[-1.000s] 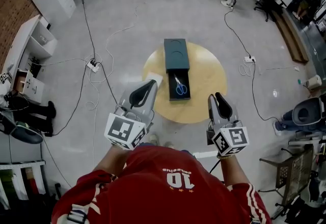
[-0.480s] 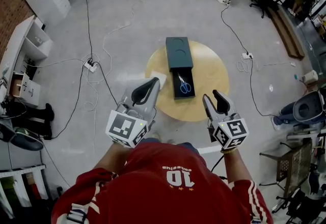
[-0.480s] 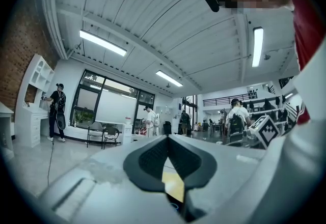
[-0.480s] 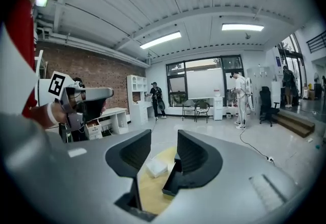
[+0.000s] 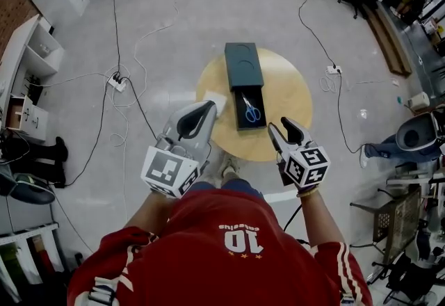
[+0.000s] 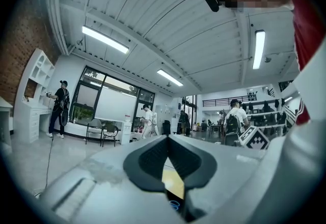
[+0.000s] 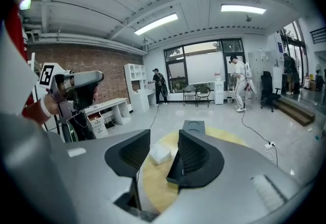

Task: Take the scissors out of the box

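Observation:
Blue-handled scissors (image 5: pixel 251 111) lie in the open tray of a dark teal box (image 5: pixel 243 65) on a round wooden table (image 5: pixel 288 99). My left gripper (image 5: pixel 208 106) is shut and empty, hovering by the table's near left edge; in the left gripper view its pads (image 6: pixel 153 159) meet and a bit of the scissors (image 6: pixel 174 204) shows below them. My right gripper (image 5: pixel 280 125) hangs over the table's near edge, right of the tray, its jaws opening with nothing between them. From the right gripper (image 7: pixel 164 137) view the box (image 7: pixel 193 127) lies ahead.
A small white block (image 5: pixel 215 101) rests on the table's left side, also visible as the white block (image 7: pixel 160 154) past my right jaws. Cables and a power strip (image 5: pixel 117 80) cross the floor at left. White shelves (image 5: pixel 28 61) stand at left, a chair (image 5: pixel 417 136) at right.
The right gripper's jaws have spread from nearly shut to wide, and it has dropped towards the table edge. The left gripper has edged forward a little, still shut.

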The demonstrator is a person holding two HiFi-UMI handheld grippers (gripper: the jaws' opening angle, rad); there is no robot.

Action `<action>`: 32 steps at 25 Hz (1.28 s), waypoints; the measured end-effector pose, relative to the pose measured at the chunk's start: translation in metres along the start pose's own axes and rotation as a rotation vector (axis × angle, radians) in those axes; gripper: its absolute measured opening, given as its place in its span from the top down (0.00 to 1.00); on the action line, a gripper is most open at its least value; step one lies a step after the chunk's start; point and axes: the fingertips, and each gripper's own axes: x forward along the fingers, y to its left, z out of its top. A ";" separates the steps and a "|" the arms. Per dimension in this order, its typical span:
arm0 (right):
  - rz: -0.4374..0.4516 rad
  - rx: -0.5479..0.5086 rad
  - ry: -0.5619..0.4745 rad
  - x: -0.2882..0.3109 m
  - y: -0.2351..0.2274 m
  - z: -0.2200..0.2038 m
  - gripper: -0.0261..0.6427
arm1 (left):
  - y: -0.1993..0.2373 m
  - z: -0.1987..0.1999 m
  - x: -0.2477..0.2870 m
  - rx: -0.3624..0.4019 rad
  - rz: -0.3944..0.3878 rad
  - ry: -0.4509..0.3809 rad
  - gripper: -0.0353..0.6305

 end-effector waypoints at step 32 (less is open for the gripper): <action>-0.032 0.129 0.577 0.184 -0.104 -0.210 0.72 | 0.036 -0.030 0.102 0.035 0.005 0.086 0.94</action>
